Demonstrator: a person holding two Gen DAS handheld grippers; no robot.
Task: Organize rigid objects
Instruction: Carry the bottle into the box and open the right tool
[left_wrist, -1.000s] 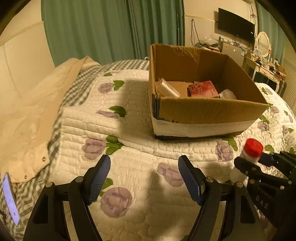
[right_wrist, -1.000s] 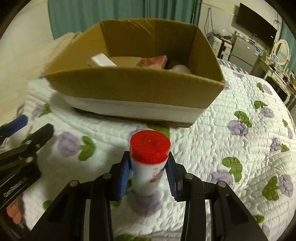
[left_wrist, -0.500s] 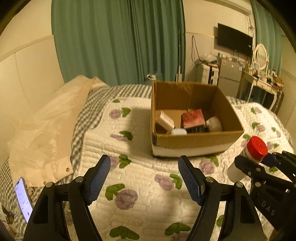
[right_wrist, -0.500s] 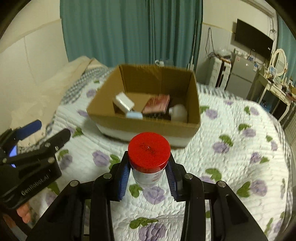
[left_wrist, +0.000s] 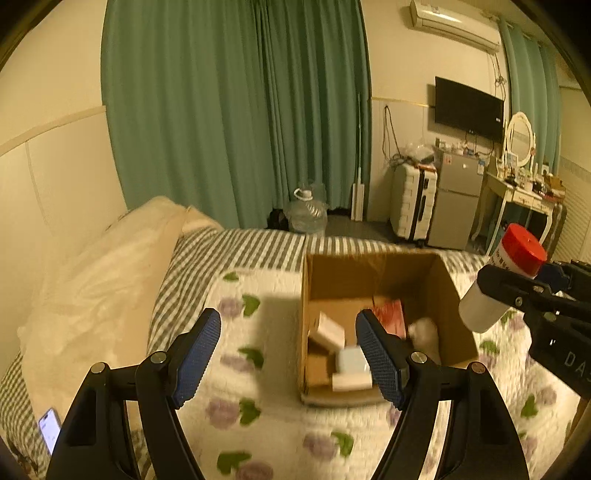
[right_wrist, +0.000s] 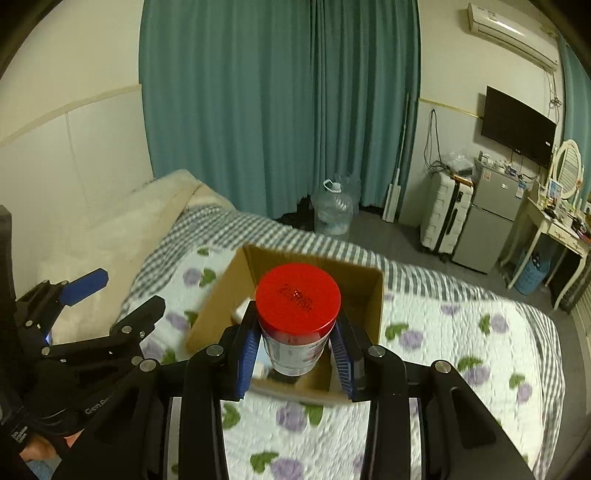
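Above the cardboard box (right_wrist: 373, 295), right tongs (right_wrist: 295, 354) clamp a red-capped white jar (right_wrist: 297, 321) — left tongs (left_wrist: 288, 354) gape.

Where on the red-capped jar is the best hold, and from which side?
On the round white body just below the red cap, coming from the side with one jaw on each flank, as the right gripper holds the jar now: the wider cap overhangs the jaws and resists slipping.

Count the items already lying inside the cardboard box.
5 visible in the cardboard box: beige box at left, red packet at back, white lump at right, pale blue box and white block in front. The left gripper may hide more.
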